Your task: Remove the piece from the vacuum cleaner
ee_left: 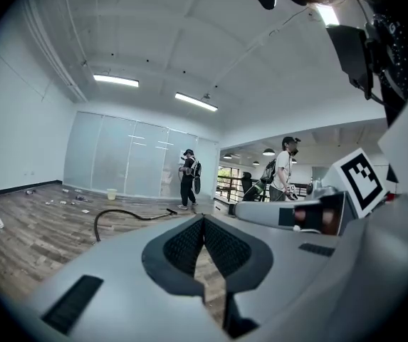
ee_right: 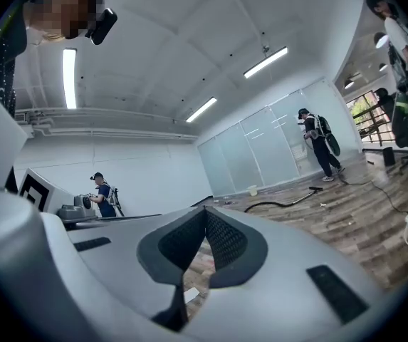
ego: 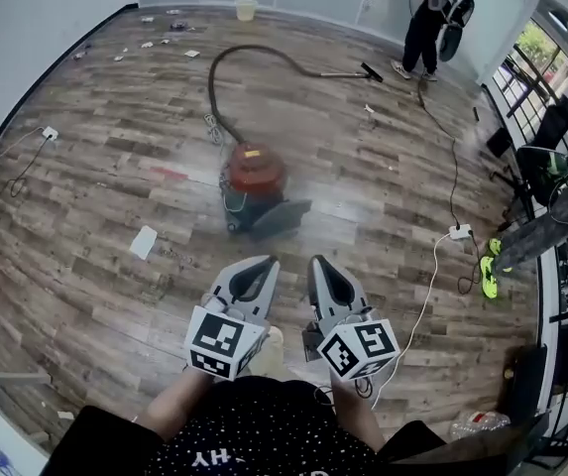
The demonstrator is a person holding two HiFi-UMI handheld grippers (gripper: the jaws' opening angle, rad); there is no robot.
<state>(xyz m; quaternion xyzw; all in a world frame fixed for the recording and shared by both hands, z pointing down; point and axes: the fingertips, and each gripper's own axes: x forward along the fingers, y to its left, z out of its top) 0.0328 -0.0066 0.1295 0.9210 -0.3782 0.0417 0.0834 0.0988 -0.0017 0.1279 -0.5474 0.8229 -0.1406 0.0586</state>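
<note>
Bare office hall; glass partitions (ee_left: 129, 155); strip lights (ee_left: 116, 81); wood floor (ego: 95, 167).

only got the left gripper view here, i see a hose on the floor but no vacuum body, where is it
observer: In the head view the red vacuum cleaner sits on the wood floor straight ahead of the left gripper and the right gripper, apart from both.
operator: is the right gripper holding anything
observer: No. In the right gripper view its jaws are together with nothing between them.
operator: anything on the floor off to the right
observer: A white power strip lies to the right of the vacuum cleaner, and a white cable runs from it back toward the person.
</note>
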